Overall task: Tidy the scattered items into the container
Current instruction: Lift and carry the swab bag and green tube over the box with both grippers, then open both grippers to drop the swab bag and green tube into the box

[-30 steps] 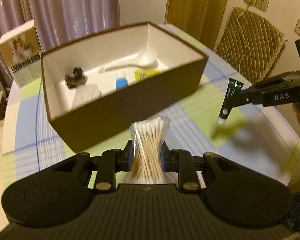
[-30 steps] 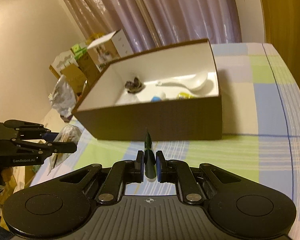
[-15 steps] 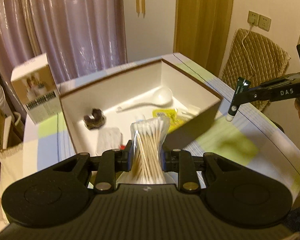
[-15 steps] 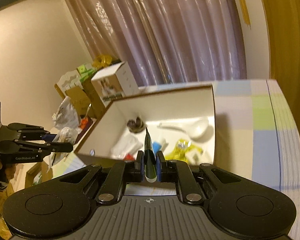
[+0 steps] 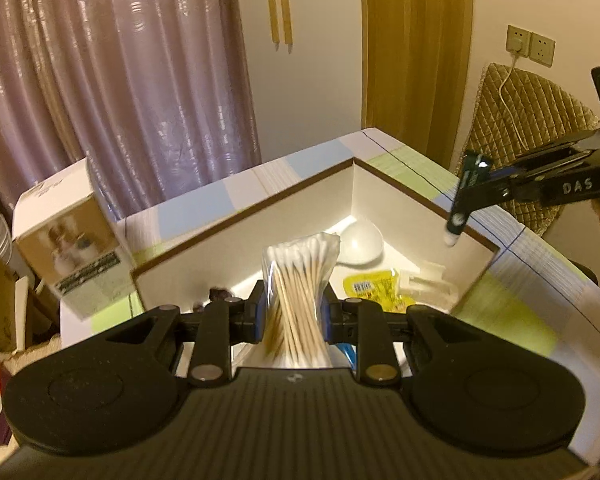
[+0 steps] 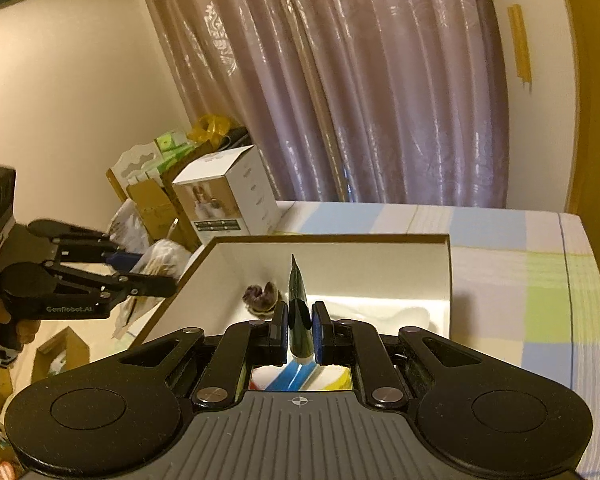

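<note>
left hand-held gripper (image 5: pixel 293 314) clamped on cotton swab bag (image 5: pixel 298 280), right hand-held gripper (image 6: pixel 299 330) clamped on dark tube (image 6: pixel 298 312), over brown box (image 5: pixel 244 216)

Purple curtain (image 6: pixel 380 92), white carton (image 5: pixel 66 240) — wall sockets (image 5: pixel 530 45)

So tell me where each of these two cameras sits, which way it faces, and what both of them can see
Left wrist: sits behind the left hand-held gripper, looking down into the brown box; the cotton swab bag is clamped; the right hand-held gripper with its dark tube enters from the right.
Right wrist: sits behind the right hand-held gripper, facing the box and curtain; the left hand-held gripper and a hand show at left.
Shared: box, white carton, checked tablecloth.
</note>
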A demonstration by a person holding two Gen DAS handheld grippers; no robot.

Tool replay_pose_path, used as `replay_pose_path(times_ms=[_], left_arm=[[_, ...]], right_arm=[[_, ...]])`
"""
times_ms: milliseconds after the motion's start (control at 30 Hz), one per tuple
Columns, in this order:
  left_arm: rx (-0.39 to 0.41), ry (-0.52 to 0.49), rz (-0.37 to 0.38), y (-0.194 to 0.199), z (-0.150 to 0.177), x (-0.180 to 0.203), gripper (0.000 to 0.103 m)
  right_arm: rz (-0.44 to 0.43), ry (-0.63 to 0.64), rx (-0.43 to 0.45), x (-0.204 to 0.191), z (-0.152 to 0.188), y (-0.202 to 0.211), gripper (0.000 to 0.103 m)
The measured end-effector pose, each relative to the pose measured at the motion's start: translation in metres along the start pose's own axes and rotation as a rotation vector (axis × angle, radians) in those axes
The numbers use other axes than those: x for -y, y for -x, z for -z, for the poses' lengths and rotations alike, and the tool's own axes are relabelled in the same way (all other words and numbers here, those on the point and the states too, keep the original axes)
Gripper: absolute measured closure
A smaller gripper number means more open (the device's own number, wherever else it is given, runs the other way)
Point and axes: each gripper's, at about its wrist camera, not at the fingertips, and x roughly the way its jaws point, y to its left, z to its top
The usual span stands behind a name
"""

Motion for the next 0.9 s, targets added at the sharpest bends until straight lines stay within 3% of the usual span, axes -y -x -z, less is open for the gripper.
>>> replay_pose_path(times_ms=[433, 633, 900], left_arm=[[-0.089, 0.028, 0.033, -0.11, -0.039, -0.026, 0.082], [-0.161, 0.087, 0.014, -0.155, -0.029, -0.04, 0.082], [-0.197, 0.115, -0.006, -0.181, -0.017, -0.044, 0.082]], right_arm=[[0.043, -0.055, -0.106, 0.027, -0.008, -0.081, 0.089], [0.067, -0.081, -0.143, 0.04, -0.009, -0.104, 0.088], [0.074, -0.102, -0.17, 0.05, -0.01, -0.125, 0.088]])
